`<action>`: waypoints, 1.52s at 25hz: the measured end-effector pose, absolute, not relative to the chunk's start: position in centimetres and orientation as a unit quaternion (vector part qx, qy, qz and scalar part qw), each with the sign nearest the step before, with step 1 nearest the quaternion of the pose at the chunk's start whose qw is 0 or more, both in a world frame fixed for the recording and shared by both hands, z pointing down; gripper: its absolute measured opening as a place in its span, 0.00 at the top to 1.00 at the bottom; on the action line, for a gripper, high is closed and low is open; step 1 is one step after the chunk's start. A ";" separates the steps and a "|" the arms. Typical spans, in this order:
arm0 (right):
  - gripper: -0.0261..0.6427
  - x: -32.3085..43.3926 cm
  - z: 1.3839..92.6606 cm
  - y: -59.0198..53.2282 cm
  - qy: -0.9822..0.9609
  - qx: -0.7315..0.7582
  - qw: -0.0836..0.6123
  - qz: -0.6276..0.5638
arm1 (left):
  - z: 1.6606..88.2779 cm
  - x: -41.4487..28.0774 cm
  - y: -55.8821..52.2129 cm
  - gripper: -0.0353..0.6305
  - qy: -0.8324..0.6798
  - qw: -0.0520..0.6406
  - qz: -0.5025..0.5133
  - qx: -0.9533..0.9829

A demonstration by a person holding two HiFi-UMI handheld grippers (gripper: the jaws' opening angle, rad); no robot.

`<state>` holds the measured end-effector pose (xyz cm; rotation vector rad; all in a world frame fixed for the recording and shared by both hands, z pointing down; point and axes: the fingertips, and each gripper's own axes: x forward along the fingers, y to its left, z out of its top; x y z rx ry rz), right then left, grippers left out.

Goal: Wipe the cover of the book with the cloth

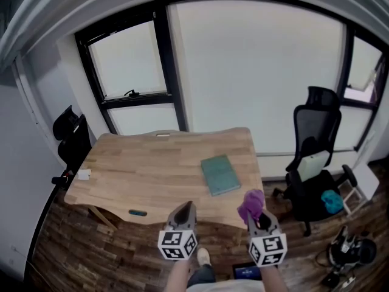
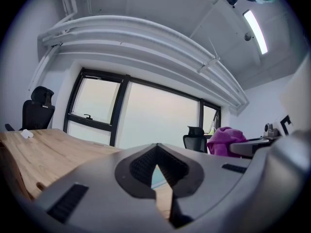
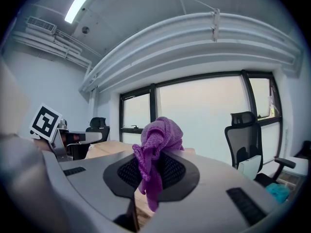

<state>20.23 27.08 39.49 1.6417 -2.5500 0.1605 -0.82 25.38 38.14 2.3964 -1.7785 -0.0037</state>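
While left claw [image 1: 186, 207] hangs clenched, right claw [image 1: 255, 215] grasps cloth [image 1: 251, 202] beside the table [image 1: 140, 170] edge.

Round your table: chairs, window and small clutter

You face a wooden table [image 1: 140, 163] set before a wide window [image 1: 255, 72], on a plank floor [image 1: 79, 254]. A small white object [image 1: 84, 174] sits at the table's left edge, and a small dark teal item [image 1: 138, 213] lies at its near edge. A black chair [image 1: 72, 135] stands off the left edge. A second chair [image 1: 316, 123], off the right edge, carries a teal bundle [image 1: 332, 201] on its seat.
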 end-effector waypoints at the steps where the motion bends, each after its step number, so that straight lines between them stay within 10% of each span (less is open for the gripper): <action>1: 0.89 20.3 39.6 26.8 -0.837 0.542 0.053 0.053 | 38.2 -0.9 24.9 0.96 -0.595 0.079 -0.002 0.800; 38: 0.89 17.2 46.6 6.3 -0.754 0.628 0.149 0.118 | 48.4 -4.0 -1.7 0.96 -0.515 0.153 0.072 0.840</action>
